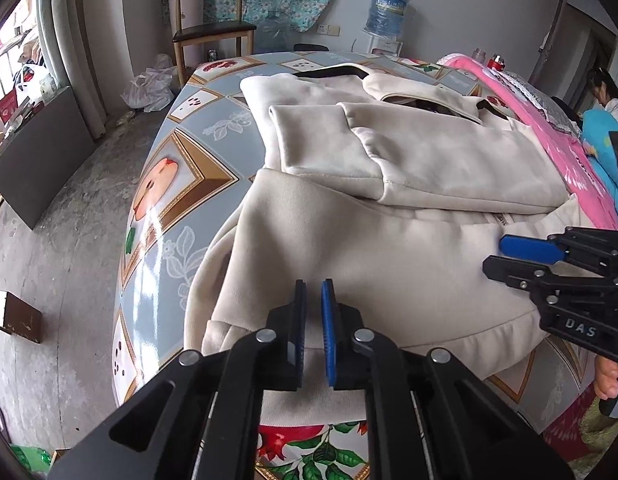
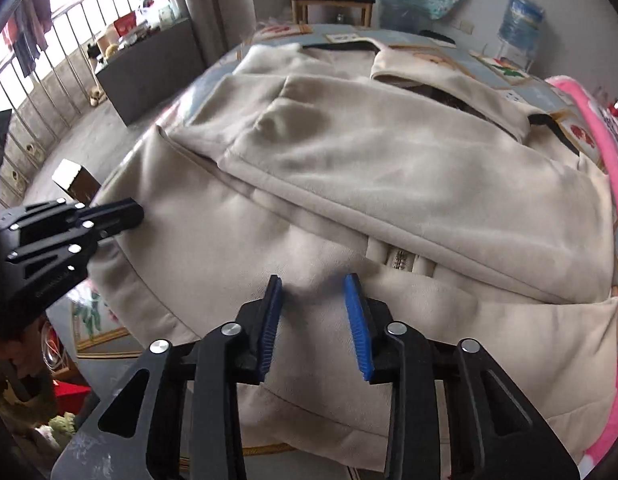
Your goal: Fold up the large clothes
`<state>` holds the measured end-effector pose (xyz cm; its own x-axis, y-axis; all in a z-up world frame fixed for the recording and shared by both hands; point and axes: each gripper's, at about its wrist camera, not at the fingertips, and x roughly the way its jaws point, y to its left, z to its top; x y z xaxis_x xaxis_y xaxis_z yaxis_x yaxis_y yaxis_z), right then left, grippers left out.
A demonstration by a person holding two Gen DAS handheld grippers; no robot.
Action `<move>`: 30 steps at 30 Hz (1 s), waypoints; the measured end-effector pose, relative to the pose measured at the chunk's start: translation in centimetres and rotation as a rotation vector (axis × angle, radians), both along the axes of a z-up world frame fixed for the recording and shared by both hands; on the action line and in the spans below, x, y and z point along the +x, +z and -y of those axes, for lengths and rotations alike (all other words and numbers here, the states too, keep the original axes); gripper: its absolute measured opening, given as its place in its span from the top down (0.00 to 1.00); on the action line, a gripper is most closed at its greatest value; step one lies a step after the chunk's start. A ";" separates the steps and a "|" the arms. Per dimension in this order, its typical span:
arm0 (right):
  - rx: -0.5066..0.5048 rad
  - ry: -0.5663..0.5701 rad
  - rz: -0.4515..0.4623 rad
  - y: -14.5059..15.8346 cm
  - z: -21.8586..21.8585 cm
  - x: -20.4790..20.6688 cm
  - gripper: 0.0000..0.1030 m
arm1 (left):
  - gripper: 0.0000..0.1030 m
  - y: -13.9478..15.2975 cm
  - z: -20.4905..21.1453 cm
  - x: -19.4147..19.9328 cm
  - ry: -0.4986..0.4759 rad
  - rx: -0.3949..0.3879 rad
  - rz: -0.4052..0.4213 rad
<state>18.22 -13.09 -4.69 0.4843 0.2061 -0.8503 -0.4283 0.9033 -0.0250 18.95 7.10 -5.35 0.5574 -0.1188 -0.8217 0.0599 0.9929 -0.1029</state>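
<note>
On the table (image 1: 161, 216), with its glossy patterned cloth, we've got the cream jacket (image 1: 389, 184) spread out, sleeves already crossed over the chest, hem end nearest us and partly hanging over the near edge. Our left gripper (image 1: 313, 304) hovers over the hem with its jaws nearly together, just a narrow gap and no fabric in it. The right gripper (image 2: 313, 300) sits over the lower middle of the jacket, jaws apart, also holding nothing.

What worries us: that cloth looks slick, so if we pull the hem up and over, the whole jacket could slide and the crossed sleeves could slip out of place. The fabric looks thick, so a shallow pinch might catch only the top layer and the fold comes out lopsided. The overhanging hem could also drag the bundle toward the floor.

Room-wise: bare concrete floor, a wooden chair (image 1: 211, 28) beyond the far end of the table, a water dispenser bottle (image 1: 387, 8) against the wall, and a pink blanket (image 1: 549, 132) along the right side.
</note>
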 end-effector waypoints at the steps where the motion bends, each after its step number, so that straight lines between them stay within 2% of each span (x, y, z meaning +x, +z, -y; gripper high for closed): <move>1: 0.011 0.009 -0.001 0.0 0.0 0.0 0.90 | 0.92 -0.1 0.0 0.0 0.001 -0.004 0.001; 2: 0.021 0.017 -0.014 0.1 0.0 0.0 0.96 | 0.92 0.0 -0.1 -0.1 0.000 -0.009 0.002; 3: 0.018 0.010 -0.009 0.3 -0.1 0.0 0.97 | 0.92 0.1 -0.1 -0.1 -0.002 -0.012 0.007; 7: 0.039 -0.013 0.058 1.9 -0.5 -0.3 0.97 | 0.92 1.3 0.2 -0.6 -0.031 -0.023 0.052; 10: 0.062 -0.039 0.067 2.1 -0.6 0.5 0.98 | 0.92 2.0 0.9 -0.7 -0.074 -0.038 0.064; 13: 0.069 -0.067 0.047 1.1 -0.6 1.1 0.98 | 0.92 1.9 1.9 -0.5 -0.111 -0.052 0.045; 18: 0.039 -0.089 0.056 -0.1 -0.9 0.9 0.98 | 0.92 0.3 3.6 -0.2 -0.144 -0.010 -0.012; 22: 0.099 -0.122 0.011 0.3 0.1 1.1 0.94 | 0.92 0.0 3.6 -0.2 -0.131 -0.016 -0.013; 30: 0.170 -0.133 0.056 3.1 2.6 -2.0 0.86 | 0.92 0.0 3.9 -0.1 -0.126 0.005 -0.023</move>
